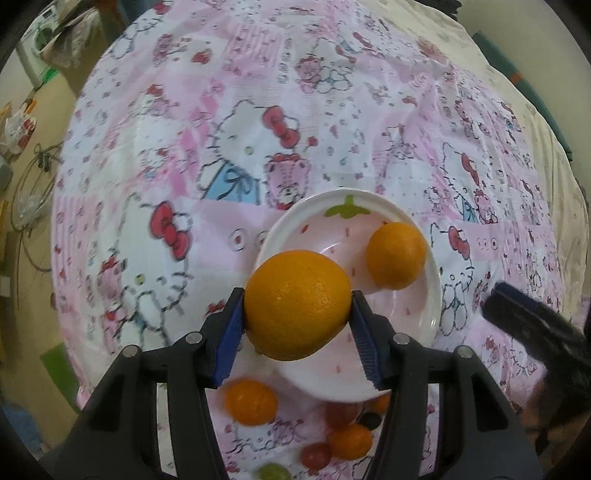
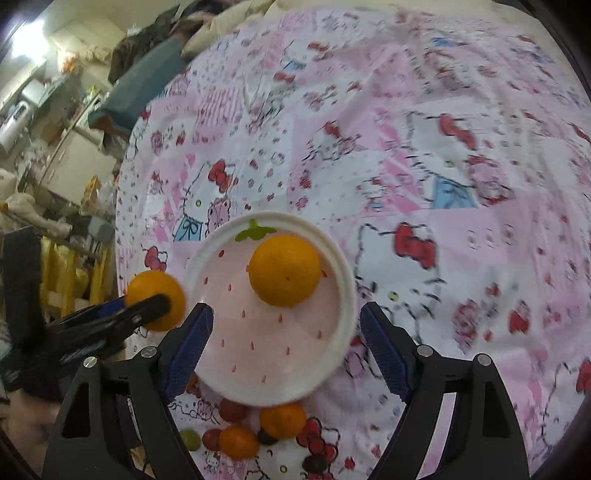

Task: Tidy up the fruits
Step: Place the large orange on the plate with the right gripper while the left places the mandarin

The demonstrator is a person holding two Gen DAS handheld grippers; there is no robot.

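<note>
Right wrist view showed one orange point(image 2: 284, 271) plated, left gripper point(image 1: 297, 314) jaws pinching another orange point(image 1: 297, 304), right gripper point(image 2: 286, 349) jaws spread empty, several fruits point(image 2: 258, 432) left near the tabletop's edge.

**Setting: a lived-in home**

I am looking at a domestic room: a cartoon-cat tablecloth point(image 1: 258, 122) is covering the table, a washing machine point(image 1: 44, 35) is standing at the far left, and clothes point(image 2: 147, 40) are lying heaped behind.
</note>
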